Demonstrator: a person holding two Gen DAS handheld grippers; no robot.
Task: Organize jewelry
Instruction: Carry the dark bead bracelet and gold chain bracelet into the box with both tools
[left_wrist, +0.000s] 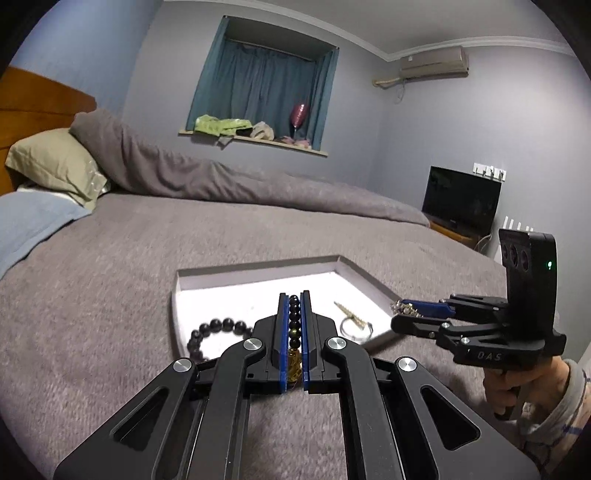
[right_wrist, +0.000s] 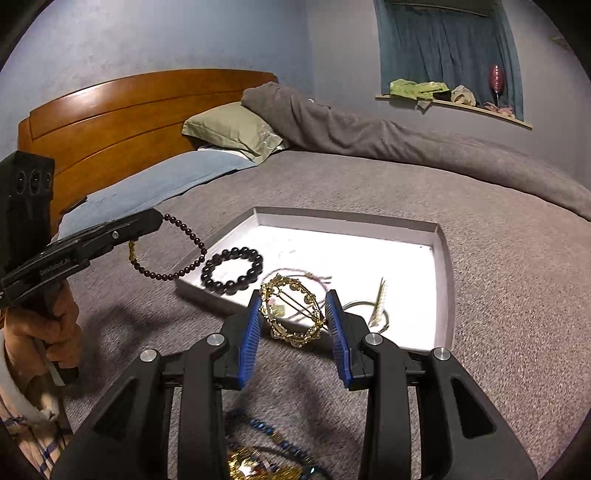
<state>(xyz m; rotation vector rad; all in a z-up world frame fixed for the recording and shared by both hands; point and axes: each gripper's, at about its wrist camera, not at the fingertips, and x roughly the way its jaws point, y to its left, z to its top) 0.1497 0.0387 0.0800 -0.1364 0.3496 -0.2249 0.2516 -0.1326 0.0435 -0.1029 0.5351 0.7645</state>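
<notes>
A shallow white box (left_wrist: 258, 269) (right_wrist: 441, 258) lies on the grey bed. In it are a black bead bracelet (right_wrist: 232, 270) (left_wrist: 218, 328), a thin cord bracelet (right_wrist: 295, 273) and a gold pin with a ring (right_wrist: 378, 299) (left_wrist: 351, 317). My left gripper (left_wrist: 294, 299) (right_wrist: 157, 218) is shut on a dark red bead bracelet (right_wrist: 184, 254) with an amber charm, held above the box's near left corner. My right gripper (right_wrist: 293, 306) (left_wrist: 400, 308) is shut on a gold oval hair clip (right_wrist: 291, 314) at the box's near edge.
More jewelry, blue beads and a gold piece (right_wrist: 258, 454), lies on the bedspread under my right gripper. Pillows (right_wrist: 236, 129) and a rolled grey duvet (right_wrist: 369, 136) lie at the head of the bed. A TV (left_wrist: 461, 201) stands past the bed's far side.
</notes>
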